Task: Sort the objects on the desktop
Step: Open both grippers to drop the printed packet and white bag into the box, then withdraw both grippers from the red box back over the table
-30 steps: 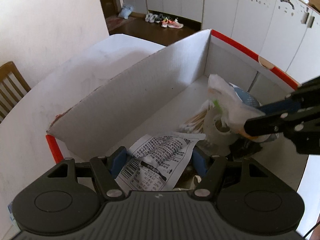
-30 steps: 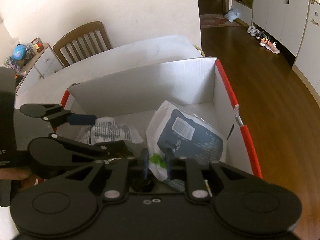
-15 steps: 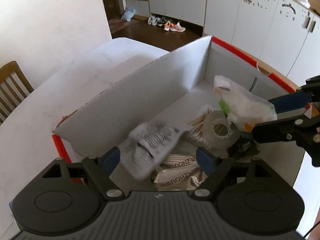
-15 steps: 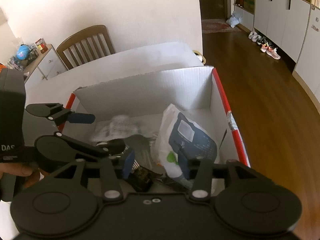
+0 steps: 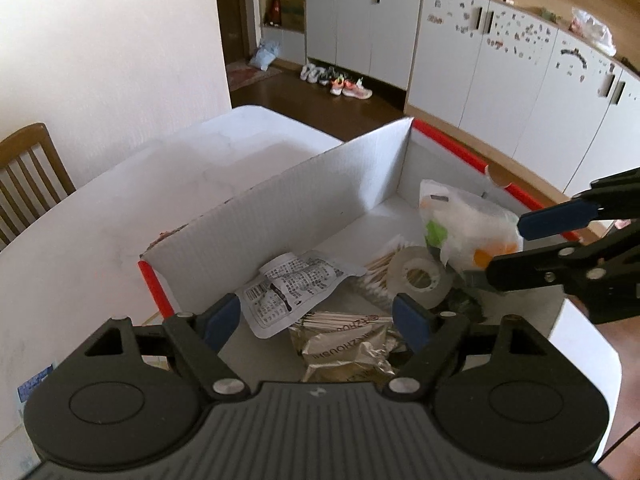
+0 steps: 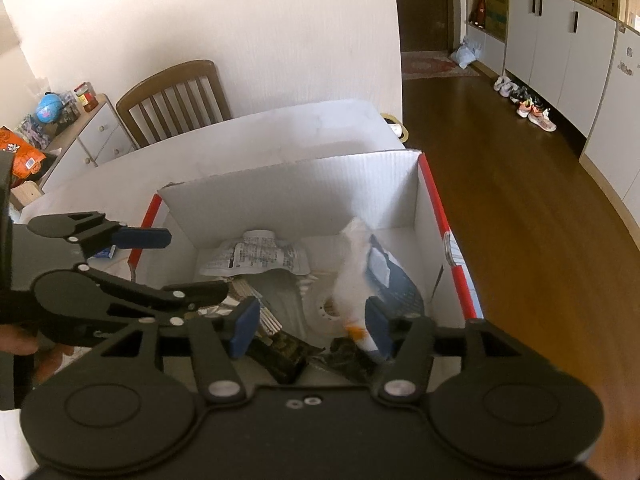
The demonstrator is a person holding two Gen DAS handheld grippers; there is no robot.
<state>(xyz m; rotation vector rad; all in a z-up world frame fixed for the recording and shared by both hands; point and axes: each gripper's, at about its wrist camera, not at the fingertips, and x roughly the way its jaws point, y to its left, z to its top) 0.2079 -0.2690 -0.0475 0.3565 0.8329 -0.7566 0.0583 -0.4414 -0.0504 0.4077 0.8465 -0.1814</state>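
Note:
A white cardboard box [image 5: 280,220] with red edges [image 6: 300,196] stands on the white table. A printed sachet [image 5: 292,288] [image 6: 256,258] lies loose inside it. My left gripper [image 5: 316,320] [image 6: 176,266] hangs open above the sachet with nothing between its fingers. A white and blue plastic bag [image 5: 464,220] [image 6: 360,264], blurred, leans against one pad of my right gripper [image 6: 311,326] [image 5: 532,248]. Its jaws are opening and do not pinch the bag. A clear tape roll [image 5: 416,278] [image 6: 328,308], cotton swabs [image 5: 380,268] and a gold pouch [image 5: 348,350] also lie in the box.
A wooden chair [image 6: 176,100] stands at the table's far side, against the wall. A small drawer unit [image 6: 92,128] with toys is at the left. White cabinets [image 5: 500,80] and shoes [image 5: 344,84] line the wooden floor beyond the box.
My left gripper opened and the printed sachet dropped into the box. My right gripper opened from its hold on the plastic bag, which slumps down. Both grippers rose a little.

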